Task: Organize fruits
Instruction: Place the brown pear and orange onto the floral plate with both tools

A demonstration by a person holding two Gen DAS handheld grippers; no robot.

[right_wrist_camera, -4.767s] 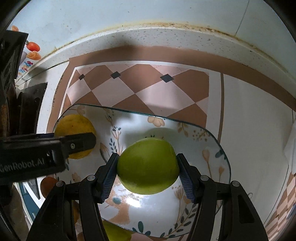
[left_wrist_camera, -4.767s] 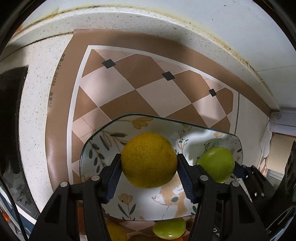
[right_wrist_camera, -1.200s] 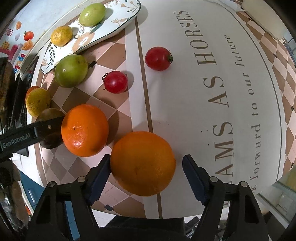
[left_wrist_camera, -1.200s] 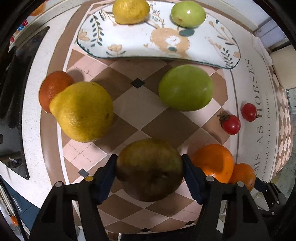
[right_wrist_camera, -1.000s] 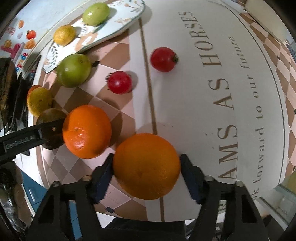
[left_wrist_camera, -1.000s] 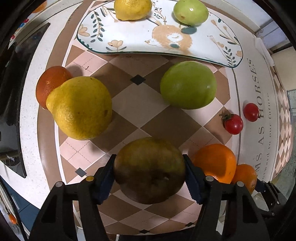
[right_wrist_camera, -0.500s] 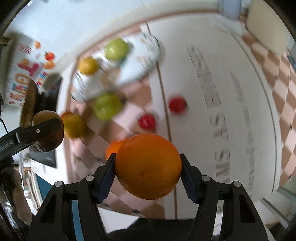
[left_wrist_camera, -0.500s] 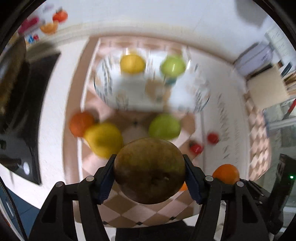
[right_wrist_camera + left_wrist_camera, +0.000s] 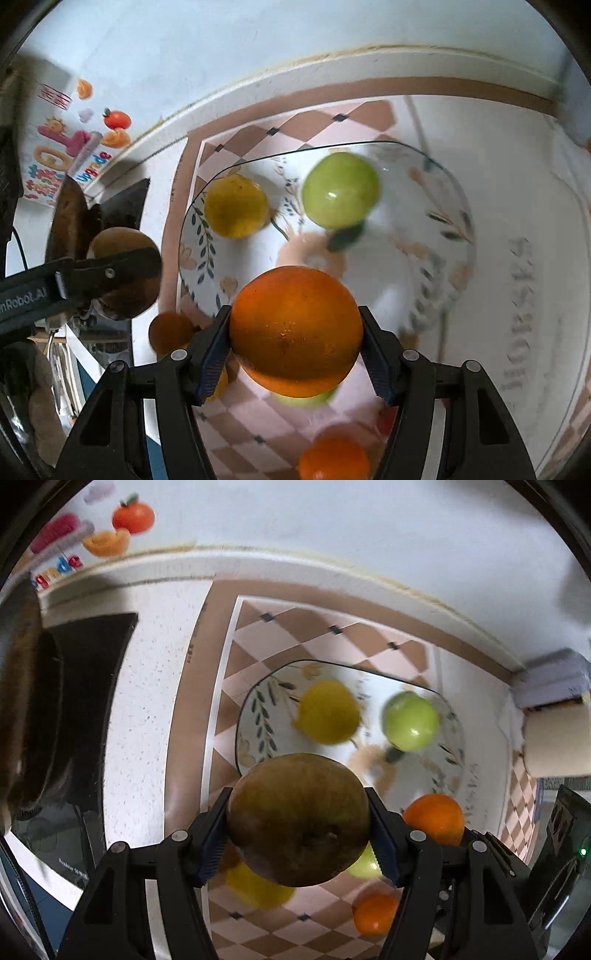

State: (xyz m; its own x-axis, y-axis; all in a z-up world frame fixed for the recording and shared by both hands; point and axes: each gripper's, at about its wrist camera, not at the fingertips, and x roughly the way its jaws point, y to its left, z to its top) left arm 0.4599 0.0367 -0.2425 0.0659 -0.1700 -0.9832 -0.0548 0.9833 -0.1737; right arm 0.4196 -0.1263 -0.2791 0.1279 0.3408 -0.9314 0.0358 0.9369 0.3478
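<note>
Ahead of the fingers, a checkered mat covers the speckled counter; far left, blurred fruit stickers on the wall, apparently.

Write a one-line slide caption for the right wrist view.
Right gripper carries an orange toward the floral plate already holding a yellow citrus and a green fruit.

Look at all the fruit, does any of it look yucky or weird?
Yes, the fruit in the left tool: the brownish-green fruit has dull, dark, blotchy skin, unlike the bright orange in the right tool. I cannot tell if it is spoiled.
</note>
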